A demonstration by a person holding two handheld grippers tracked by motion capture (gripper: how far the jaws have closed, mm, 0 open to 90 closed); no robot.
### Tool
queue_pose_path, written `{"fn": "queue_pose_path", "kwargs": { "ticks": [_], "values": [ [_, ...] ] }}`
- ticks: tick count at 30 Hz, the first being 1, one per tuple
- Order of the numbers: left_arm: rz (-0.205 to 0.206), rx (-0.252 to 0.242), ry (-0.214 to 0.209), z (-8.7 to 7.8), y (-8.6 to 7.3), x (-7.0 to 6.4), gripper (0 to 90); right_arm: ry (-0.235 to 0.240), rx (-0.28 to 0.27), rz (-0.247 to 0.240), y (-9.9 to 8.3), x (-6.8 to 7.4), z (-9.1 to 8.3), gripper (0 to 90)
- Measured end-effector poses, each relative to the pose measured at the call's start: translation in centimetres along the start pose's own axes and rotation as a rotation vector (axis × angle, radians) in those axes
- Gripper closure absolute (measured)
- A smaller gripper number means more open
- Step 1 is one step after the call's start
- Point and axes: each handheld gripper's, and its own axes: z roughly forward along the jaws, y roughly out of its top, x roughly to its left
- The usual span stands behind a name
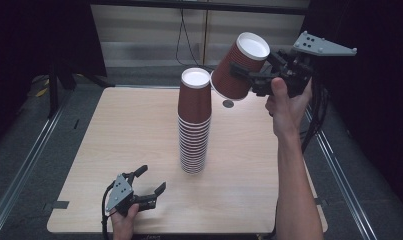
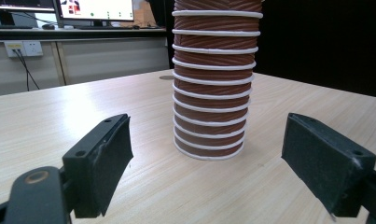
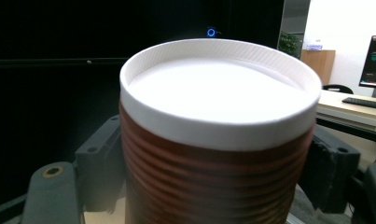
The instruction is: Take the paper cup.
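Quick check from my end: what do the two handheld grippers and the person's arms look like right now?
Both the left gripper and right gripper are black, two-jawed, with flat rectangular pads and a grey three-cornered plate on top. Black cables trail from each. The forearms are bare, with no sleeves visible.

- My left tongs (image 1: 150,182) sit low near the front edge of the surface, jaws spread wide with nothing between them, pointing forward and a bit right.
- My left hand (image 1: 123,220) is wrapped round the handle from below.
- My right arm is stretched forward and raised, right hand (image 1: 285,102) gripping the right tongs (image 1: 249,75) up high.
- Those jaws are clamped, tilted leftward.
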Motion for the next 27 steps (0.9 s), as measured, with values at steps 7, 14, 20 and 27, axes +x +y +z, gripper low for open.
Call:
{"fn": "queue_pose_path", "kwargs": {
  "ticks": [7, 14, 20, 27],
  "values": [
    [-0.003, 0.011, 0.002, 0.1, 0.0, 0.0, 15.5, -0.018, 0.030, 0.001, -0.8, -0.3, -0.8, 20.9],
    [-0.012, 0.007, -0.019, 0.0, 0.0, 0.1, 15.5, -0.033, 0.085, 0.012, -2.5, -0.7, -1.4, 20.9],
    [-0.012, 0.004, -0.049, 0.0, 0.0, 0.2, 15.4, -0.030, 0.111, 0.030, -4.3, -0.7, -1.7, 21.0],
    [-0.028, 0.031, -0.057, 0.3, 0.2, 0.2, 15.4, -0.023, 0.140, 0.068, -6.8, -0.6, -2.2, 21.0]
  ]
}}
